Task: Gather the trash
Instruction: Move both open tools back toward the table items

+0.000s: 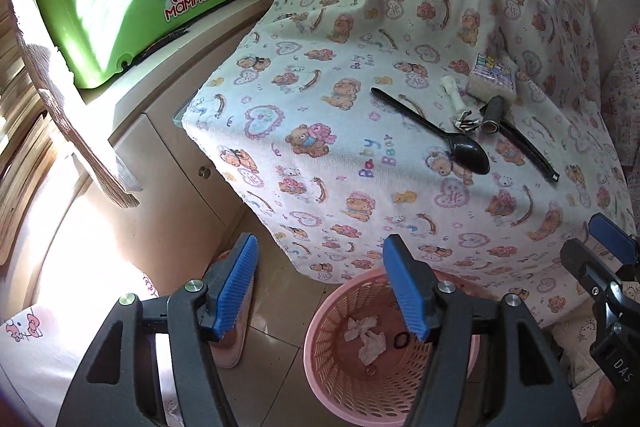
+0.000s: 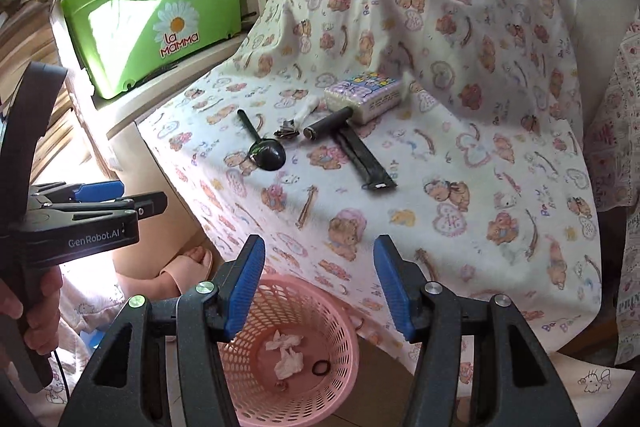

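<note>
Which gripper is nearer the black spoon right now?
Neither clearly. Both the left gripper and the right gripper hang open over the pink basket, short of the black spoon on the table.

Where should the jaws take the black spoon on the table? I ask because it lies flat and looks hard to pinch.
Probably mid-handle. The black spoon lies flat on the bear-print cloth, bowl toward the table's front edge and thin handle running back. Come from above with the jaws across the handle; the crumpled wrapper sits close to its right, so stay nearer the far end.
</note>
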Demonstrator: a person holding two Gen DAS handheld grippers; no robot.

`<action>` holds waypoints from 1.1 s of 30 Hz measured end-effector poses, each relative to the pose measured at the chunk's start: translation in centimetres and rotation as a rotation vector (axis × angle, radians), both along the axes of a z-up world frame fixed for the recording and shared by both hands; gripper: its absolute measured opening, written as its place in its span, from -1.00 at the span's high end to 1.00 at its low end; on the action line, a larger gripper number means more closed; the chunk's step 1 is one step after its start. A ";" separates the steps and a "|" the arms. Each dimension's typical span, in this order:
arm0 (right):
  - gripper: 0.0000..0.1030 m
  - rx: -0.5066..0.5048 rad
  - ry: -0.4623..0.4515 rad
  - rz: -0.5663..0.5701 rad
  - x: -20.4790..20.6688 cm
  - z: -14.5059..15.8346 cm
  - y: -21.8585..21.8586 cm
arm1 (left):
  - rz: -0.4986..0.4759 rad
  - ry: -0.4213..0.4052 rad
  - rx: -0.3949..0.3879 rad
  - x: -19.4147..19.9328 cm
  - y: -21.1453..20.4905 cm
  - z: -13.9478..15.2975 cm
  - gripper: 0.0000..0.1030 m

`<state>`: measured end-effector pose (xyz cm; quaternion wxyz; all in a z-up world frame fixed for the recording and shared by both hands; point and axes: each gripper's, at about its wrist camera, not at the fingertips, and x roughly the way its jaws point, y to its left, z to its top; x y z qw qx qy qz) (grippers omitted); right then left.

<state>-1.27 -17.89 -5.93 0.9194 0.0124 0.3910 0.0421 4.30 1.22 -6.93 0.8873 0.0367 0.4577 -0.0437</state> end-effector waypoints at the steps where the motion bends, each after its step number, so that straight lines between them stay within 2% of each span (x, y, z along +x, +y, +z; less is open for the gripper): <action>1: -0.15 0.004 -0.002 -0.009 0.2 0.1 -0.3 | 0.002 -0.011 0.003 -0.1 -0.1 0.1 -0.39; 3: -0.15 0.004 -0.006 -0.026 0.4 0.2 -0.6 | 0.009 -0.029 0.009 -0.3 -0.2 0.4 -0.52; 8: -0.15 0.008 -0.021 -0.052 0.5 0.3 -1.2 | -0.016 -0.031 0.015 0.0 -0.8 1.1 -0.55; 11: -0.16 0.003 -0.041 -0.065 0.8 0.9 -1.8 | -0.034 -0.047 -0.009 0.8 -1.2 3.0 -0.55; 13: -0.19 0.004 -0.056 -0.083 1.1 1.3 -2.3 | -0.051 -0.084 -0.012 1.2 -1.6 4.7 -0.63; 16: -0.20 0.025 -0.069 -0.110 1.8 2.0 -3.4 | -0.082 -0.157 0.026 2.0 -2.5 7.0 -0.74; 21: -0.21 0.044 -0.102 -0.144 3.0 3.3 -4.9 | -0.121 -0.206 0.071 4.3 -3.9 9.1 -0.75; 27: -0.22 0.019 -0.108 -0.107 5.4 5.3 -6.1 | -0.101 -0.233 0.098 6.2 -4.6 9.8 -0.84; 33: -0.26 0.086 -0.126 -0.128 7.3 6.5 -8.4 | -0.060 -0.221 0.072 6.9 -4.1 8.9 -0.89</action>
